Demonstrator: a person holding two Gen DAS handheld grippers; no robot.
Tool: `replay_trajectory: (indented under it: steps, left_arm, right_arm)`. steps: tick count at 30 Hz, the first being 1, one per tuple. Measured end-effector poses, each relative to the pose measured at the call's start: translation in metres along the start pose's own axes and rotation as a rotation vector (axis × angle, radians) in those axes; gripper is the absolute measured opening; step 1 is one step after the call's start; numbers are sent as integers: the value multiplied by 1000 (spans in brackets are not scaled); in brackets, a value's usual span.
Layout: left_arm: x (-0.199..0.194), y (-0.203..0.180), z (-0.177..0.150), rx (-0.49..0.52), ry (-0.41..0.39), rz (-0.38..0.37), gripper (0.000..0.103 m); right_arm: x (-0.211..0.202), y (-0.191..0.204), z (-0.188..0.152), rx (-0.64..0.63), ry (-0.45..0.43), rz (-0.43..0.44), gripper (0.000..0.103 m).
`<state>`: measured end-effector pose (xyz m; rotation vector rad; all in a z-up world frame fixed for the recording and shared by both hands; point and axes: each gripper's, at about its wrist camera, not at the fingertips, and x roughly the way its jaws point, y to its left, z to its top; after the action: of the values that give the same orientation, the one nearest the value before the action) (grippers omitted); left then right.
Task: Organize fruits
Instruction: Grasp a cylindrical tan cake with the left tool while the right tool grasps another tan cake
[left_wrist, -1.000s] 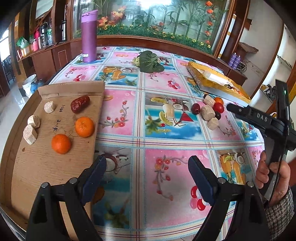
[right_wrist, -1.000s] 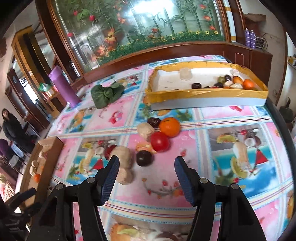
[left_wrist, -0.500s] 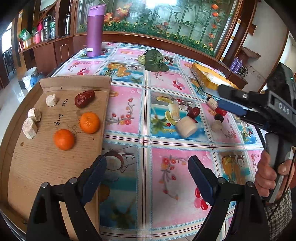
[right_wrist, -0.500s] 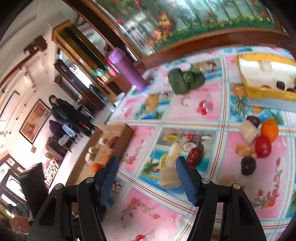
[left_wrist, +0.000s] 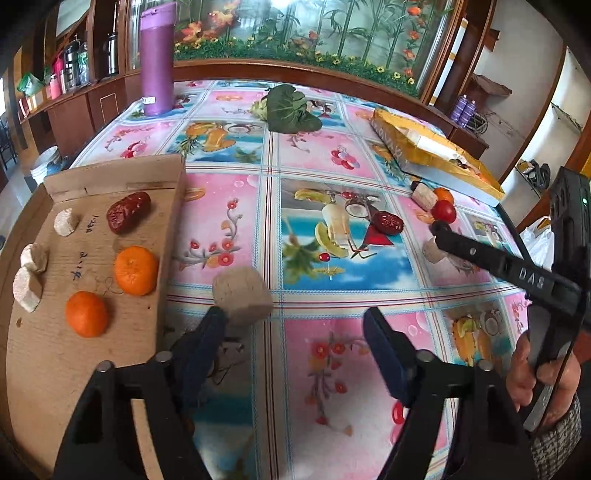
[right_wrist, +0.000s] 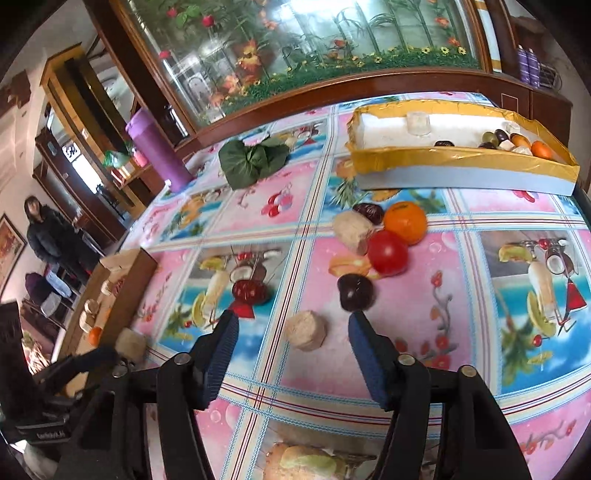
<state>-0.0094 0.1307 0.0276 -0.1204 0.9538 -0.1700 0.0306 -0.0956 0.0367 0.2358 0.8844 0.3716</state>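
While jaws narrow, left hand-held gripper (left_wrist: 295, 321) unclenched, beige chunk (left_wrist: 242, 297) touching its left finger.

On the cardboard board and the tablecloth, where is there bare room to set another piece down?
The cardboard board is bare on its near half, below the two oranges. The tablecloth is free between the board's edge and the lone date. It is crowded by the yellow tray, around the tomato.

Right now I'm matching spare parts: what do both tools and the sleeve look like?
Both tools, left tool and right tool, are black plastic frames with silver pivot pins and dark blue textured pads. The right one's arm bears white "DAS" lettering and a green light. The sleeve is grey-black tweed.
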Motion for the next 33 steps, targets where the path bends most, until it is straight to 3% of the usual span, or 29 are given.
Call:
replay_trajectory:
  steps: [2, 5, 8, 14, 19, 22, 25, 27, 33]
  left_arm:
    - [4, 0, 2, 4, 6, -11, 51]
    - [-2, -3, 1, 12, 2, -121, 46]
    - [-7, -6, 2, 27, -18, -82, 46]
    - [-6, 11, 7, -36, -31, -21, 47]
    - [7, 15, 15, -52, 7, 45, 54]
    - [20, 11, 19, -59, 42, 42, 55]
    - [21, 8, 17, -60, 36, 62, 48]
    - [19, 9, 18, -68, 28, 66, 42]
    - [23, 14, 22, -85, 18, 75, 42]
  right_arm:
    - [9, 7, -3, -30, 12, -25, 54]
    - [18, 13, -7, -63, 23, -52, 48]
    - [18, 13, -8, -76, 17, -59, 48]
    - [22, 15, -9, -86, 24, -71, 48]
    - [26, 17, -7, -85, 25, -84, 48]
    - [27, 17, -6, -82, 24, -84, 48]
    - [26, 17, -7, -81, 24, -96, 28]
    - [25, 15, -7, -78, 26, -89, 27]
    - [24, 17, -9, -92, 24, -78, 27]
